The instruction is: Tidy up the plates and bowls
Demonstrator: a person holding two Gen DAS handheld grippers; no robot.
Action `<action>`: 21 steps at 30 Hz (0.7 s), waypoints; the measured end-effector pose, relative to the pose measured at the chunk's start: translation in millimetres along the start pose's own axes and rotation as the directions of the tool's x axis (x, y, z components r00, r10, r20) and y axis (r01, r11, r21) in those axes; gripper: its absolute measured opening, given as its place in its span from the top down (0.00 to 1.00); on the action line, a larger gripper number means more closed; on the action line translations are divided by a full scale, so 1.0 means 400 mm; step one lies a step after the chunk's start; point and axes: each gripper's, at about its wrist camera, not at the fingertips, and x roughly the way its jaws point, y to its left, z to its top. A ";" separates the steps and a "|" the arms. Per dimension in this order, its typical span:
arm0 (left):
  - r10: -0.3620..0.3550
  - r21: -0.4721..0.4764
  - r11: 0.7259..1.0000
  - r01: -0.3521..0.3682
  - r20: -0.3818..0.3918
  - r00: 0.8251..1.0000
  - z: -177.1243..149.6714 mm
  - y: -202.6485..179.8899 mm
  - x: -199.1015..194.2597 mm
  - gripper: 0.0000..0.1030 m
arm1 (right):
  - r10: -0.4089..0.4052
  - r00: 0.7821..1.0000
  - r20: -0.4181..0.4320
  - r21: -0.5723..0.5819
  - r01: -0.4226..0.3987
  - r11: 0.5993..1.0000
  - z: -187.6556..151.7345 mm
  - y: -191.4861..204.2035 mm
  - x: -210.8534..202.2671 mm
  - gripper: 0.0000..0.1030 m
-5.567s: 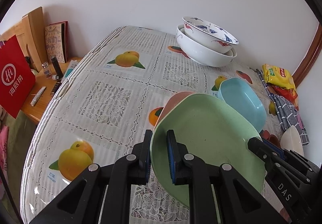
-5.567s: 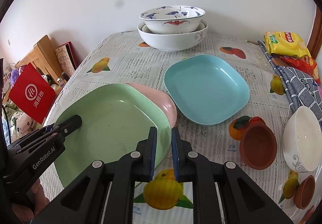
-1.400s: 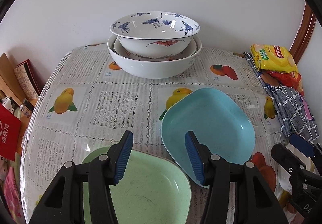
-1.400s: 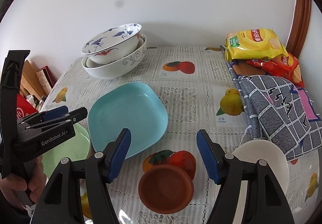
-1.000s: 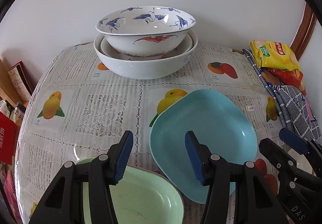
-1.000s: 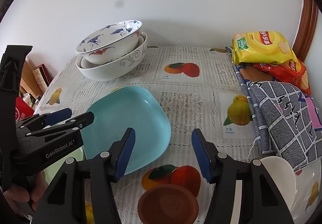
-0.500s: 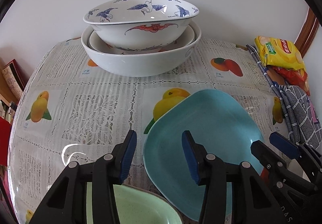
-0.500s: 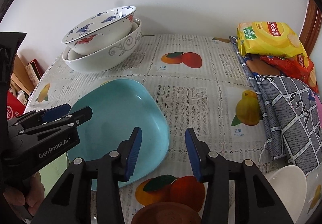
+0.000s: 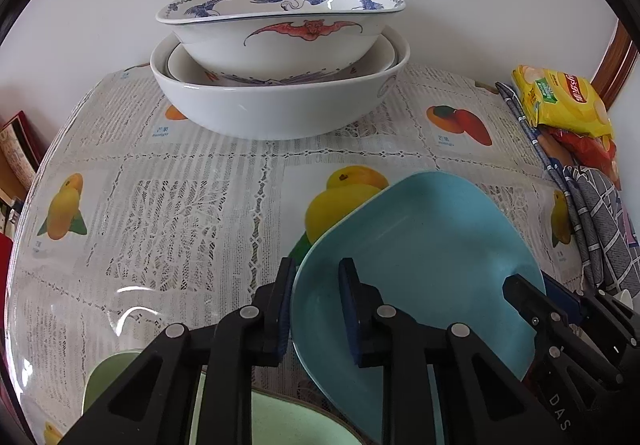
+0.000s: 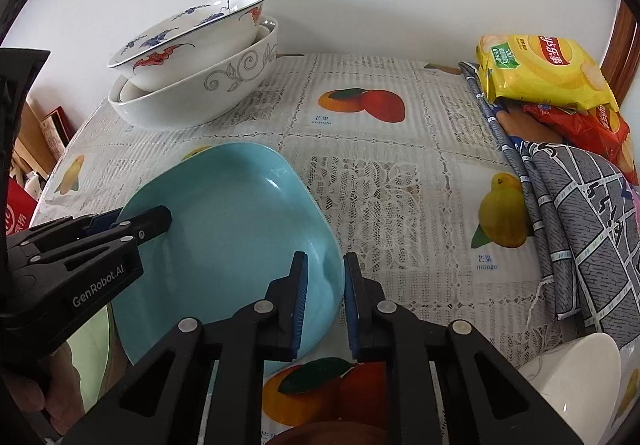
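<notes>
At the table's (image 9: 192, 173) left edge, the left-wrist view alone shows a red book (image 9: 16, 161) beyond the cloth and a green plate (image 9: 280, 421) at the near edge, under the left gripper (image 9: 316, 309). That gripper's jaws are closing over the left rim of the blue plate (image 9: 424, 257); the rim stands between the blue pads, the left pad outside against it, the right pad inside with a sliver of gap, so a firm pinch cannot be confirmed. The plate lies near the table's middle, toward the near edge, and looks tilted. At the far edge stand stacked white bowls (image 9: 280, 57), the top one painted with blue cranes and a red bat.

The right-wrist view shows what the other hides: scrollwork on the big bowl's side (image 10: 236, 73), a white bowl (image 10: 576, 377) and part of a brown dish (image 10: 320, 437) at the near right corner. The right gripper (image 10: 326, 305) is closing on the plate's right rim, which sits between its pads. A yellow chip bag (image 10: 540, 69) and checked cloth (image 10: 580, 217) line the right edge.
</notes>
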 end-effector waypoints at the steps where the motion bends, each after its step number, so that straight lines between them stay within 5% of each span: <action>1: 0.001 0.003 1.000 -0.001 0.002 1.000 0.002 -0.001 0.001 0.79 | -0.003 1.000 -0.001 0.004 0.003 1.000 0.000 -0.002 0.002 0.88; 21: -0.049 -0.013 0.999 0.051 0.080 0.996 0.021 0.004 -0.089 0.85 | 0.031 0.994 0.103 0.084 -0.040 0.996 0.022 -0.039 -0.099 0.94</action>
